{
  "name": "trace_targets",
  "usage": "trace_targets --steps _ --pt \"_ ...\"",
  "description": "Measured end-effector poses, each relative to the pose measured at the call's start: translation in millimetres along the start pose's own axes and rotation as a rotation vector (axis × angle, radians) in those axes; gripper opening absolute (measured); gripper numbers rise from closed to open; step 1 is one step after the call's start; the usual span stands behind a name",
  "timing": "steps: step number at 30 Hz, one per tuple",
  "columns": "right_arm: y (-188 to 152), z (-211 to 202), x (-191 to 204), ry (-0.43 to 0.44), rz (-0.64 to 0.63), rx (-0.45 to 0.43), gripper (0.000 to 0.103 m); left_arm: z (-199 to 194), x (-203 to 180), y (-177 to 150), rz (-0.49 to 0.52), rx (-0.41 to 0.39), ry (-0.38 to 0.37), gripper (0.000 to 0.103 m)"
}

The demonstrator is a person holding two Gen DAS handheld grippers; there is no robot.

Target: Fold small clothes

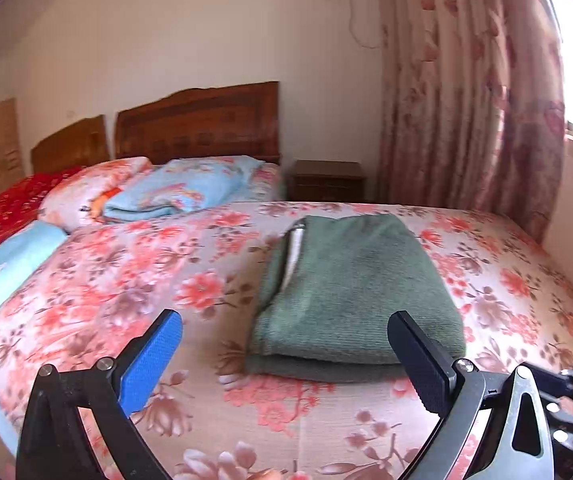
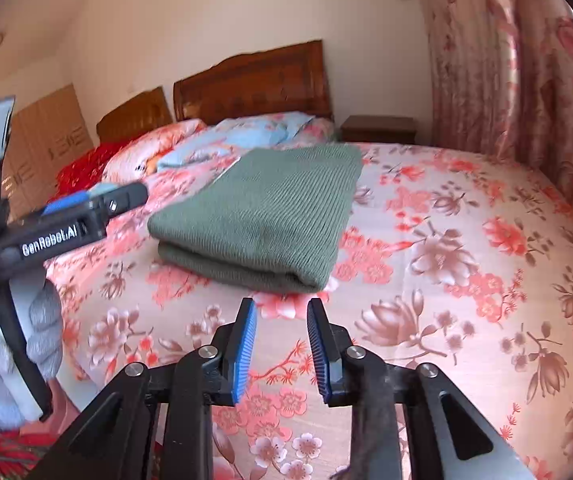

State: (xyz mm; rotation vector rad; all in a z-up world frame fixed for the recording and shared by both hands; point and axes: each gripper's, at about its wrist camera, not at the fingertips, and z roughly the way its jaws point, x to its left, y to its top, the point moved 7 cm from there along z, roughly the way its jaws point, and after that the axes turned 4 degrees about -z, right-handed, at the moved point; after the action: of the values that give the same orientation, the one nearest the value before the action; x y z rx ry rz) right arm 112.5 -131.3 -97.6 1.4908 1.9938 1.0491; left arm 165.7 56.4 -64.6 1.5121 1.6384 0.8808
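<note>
Left wrist view: your left tongs (image 1: 284,338) are spread wide, gripping nothing, just short of the folded green sweater (image 1: 356,292) on the floral bed (image 1: 126,280). Right tongs (image 2: 281,322) (narrower gap) also hold nothing.

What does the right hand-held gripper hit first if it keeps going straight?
Likely the folded green sweater: the right hand-held gripper, open and empty, points at its near folded edge across bare bedspread. Depth is uncertain.
</note>
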Motion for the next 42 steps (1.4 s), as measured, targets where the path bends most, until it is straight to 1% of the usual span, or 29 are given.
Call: trace_targets --steps 1,2,3,6,10,16,42 --pt "1 -1 -1 -0.013 0.004 -0.004 0.028 -2 0 -2 0.007 -0.003 0.014 0.103" --pt "1 -2 -3 -0.022 0.01 -0.008 0.028 -3 -1 -5 0.014 -0.001 0.007 0.103" --pt "1 -3 -5 -0.027 0.019 -0.011 0.029 -3 -4 -7 0.02 0.005 -0.006 0.103" --pt "-1 0 -11 -0.037 0.041 0.007 0.029 1 -15 -18 0.035 0.059 -0.074 0.103" --pt "-4 2 -13 -0.037 0.051 0.021 0.029 8 -32 -30 0.069 0.109 -0.113 0.103" --pt "-5 2 -10 -0.04 0.028 0.019 0.029 10 -41 -36 0.095 0.119 -0.113 0.103" --pt "-5 1 -11 -0.043 0.031 0.014 0.029 10 -38 -36 0.094 0.115 -0.098 0.103"
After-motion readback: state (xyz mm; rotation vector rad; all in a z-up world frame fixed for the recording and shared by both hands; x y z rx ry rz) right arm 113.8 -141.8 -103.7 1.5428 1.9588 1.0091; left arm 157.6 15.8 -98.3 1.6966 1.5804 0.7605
